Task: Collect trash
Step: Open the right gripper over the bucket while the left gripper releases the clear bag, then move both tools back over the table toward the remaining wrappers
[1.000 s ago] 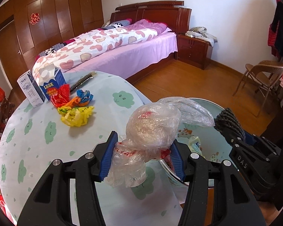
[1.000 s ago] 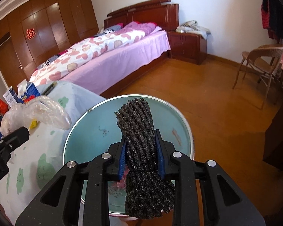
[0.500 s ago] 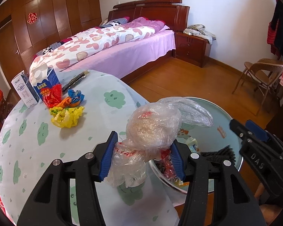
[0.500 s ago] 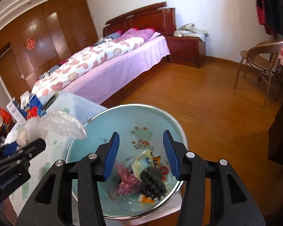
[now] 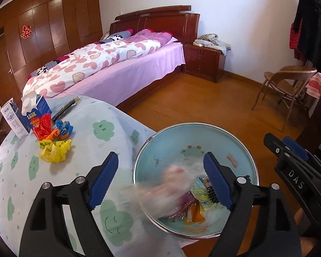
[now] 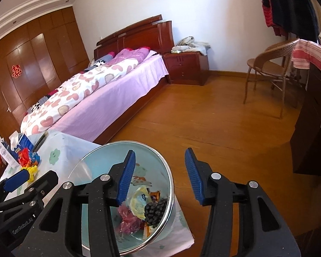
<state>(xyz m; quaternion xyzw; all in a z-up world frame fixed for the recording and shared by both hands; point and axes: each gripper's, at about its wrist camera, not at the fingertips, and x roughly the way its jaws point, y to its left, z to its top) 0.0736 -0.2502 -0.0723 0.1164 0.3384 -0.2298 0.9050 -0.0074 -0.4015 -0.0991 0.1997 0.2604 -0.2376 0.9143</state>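
Observation:
A light-blue trash bin point(image 5: 239, 150) with a metal rim stands at the table's right edge; it also shows in the right wrist view point(image 6: 92, 162). My left gripper point(image 5: 160, 180) is open over the bin's left rim. A clear plastic bag point(image 5: 160, 192), blurred, is falling from it across the rim into the bin. My right gripper point(image 6: 159, 173) is open and empty above the bin's right side. A dark rope bundle point(image 6: 155, 211) lies in the bin among pink and yellow wrappers point(image 6: 138, 201). Yellow point(image 5: 54, 152), red point(image 5: 41, 126) and blue point(image 5: 64, 127) wrappers lie on the table.
A blue milk carton point(image 5: 35, 109) and a white box point(image 5: 12, 117) stand at the table's far left, with dark sticks point(image 5: 67, 108) beside them. The round table has a cloud-print cloth point(image 5: 100, 128). A bed point(image 5: 109, 68), a nightstand point(image 5: 205, 62) and a wicker chair point(image 5: 286, 85) stand beyond.
My left gripper has opened and let go of the clear plastic bag, which drops toward the bin. My right gripper let go of the rope bundle earlier and has drawn back, open.

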